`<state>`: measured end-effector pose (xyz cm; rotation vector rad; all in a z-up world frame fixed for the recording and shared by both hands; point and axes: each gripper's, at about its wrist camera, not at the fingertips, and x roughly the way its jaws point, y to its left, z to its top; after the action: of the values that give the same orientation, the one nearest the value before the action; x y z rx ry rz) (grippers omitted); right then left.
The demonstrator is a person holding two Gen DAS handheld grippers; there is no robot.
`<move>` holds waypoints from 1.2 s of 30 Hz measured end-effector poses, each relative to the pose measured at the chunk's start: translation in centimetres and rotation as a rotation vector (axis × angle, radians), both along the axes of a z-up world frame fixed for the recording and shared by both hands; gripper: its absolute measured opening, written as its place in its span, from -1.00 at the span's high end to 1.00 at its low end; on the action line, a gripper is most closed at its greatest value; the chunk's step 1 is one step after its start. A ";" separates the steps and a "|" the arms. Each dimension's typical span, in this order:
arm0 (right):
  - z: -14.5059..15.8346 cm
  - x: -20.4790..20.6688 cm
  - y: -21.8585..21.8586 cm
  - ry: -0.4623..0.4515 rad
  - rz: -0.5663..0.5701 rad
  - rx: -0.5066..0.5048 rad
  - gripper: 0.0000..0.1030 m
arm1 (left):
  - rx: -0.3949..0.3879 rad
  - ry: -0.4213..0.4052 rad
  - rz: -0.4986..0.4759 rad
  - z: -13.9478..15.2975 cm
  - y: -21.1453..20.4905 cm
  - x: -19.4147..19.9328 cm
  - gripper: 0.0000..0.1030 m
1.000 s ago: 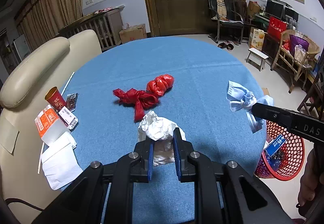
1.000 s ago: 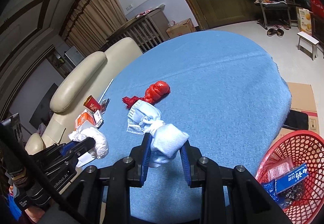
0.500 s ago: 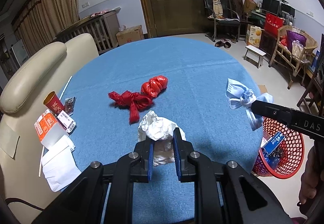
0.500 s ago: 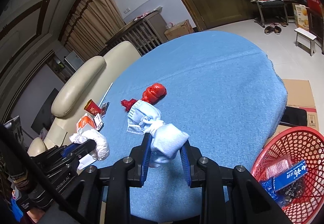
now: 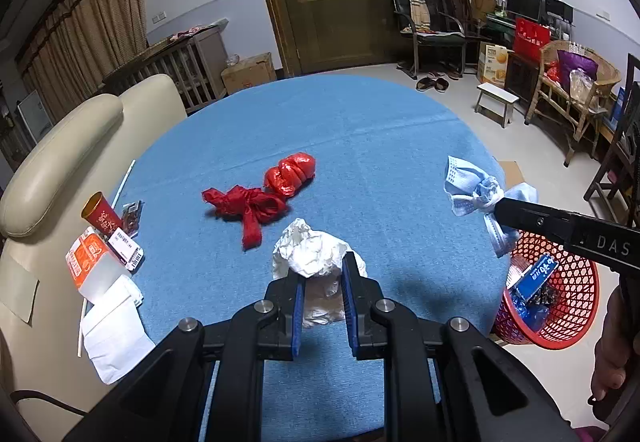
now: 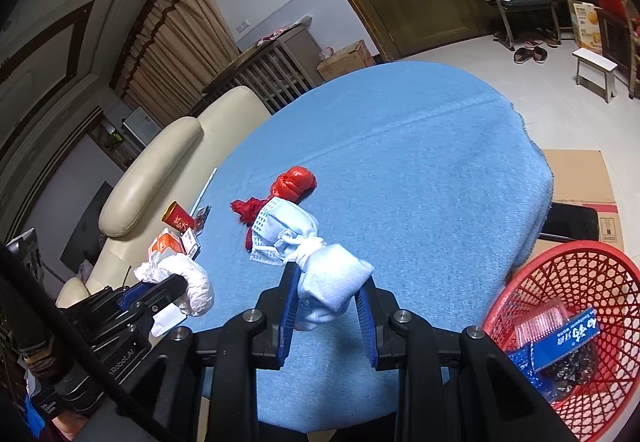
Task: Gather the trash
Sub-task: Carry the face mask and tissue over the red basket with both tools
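Observation:
My left gripper [image 5: 322, 274] is shut on a crumpled white paper wad [image 5: 310, 254] and holds it above the near part of the blue table [image 5: 360, 134]. My right gripper [image 6: 326, 282] is shut on a bundle of pale blue face masks [image 6: 316, 254], held above the table's near right edge; the bundle also shows in the left wrist view [image 5: 476, 194]. A red mesh basket [image 6: 568, 306] with a blue packet stands on the floor to the right, below the table edge. A knotted red plastic bag [image 5: 268, 190] lies mid-table.
At the table's left edge lie a red paper cup [image 5: 100, 212], an orange carton [image 5: 86, 258], small packets and a white napkin [image 5: 112, 330]. A cream sofa [image 5: 52, 162] flanks the left. Flat cardboard [image 6: 580, 174] lies on the floor right.
Both grippers have risen and drawn back a little with their loads; the table looks farther below. Nothing on the table has moved.

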<state>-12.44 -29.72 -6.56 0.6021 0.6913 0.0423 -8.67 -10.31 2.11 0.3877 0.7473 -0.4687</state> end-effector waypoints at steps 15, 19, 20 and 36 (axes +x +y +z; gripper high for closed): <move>-0.7 -1.3 -1.8 0.008 -0.038 0.023 0.43 | 0.033 -0.010 -0.045 -0.2 -1.9 -0.7 0.64; -0.9 -1.7 -2.3 0.009 -0.051 0.028 0.43 | 0.042 -0.011 -0.059 -0.3 -2.4 -0.9 0.64; -0.9 -1.8 -2.5 0.009 -0.054 0.029 0.43 | 0.044 -0.010 -0.063 -0.3 -2.5 -0.9 0.64; -1.7 -4.1 -5.4 0.015 -0.126 0.056 0.43 | 0.083 -0.012 -0.149 -0.6 -5.6 -2.2 0.64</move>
<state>-16.52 -35.07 -8.25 0.6992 0.6672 -0.0608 -10.82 -15.95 1.50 0.5261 0.7302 -0.5761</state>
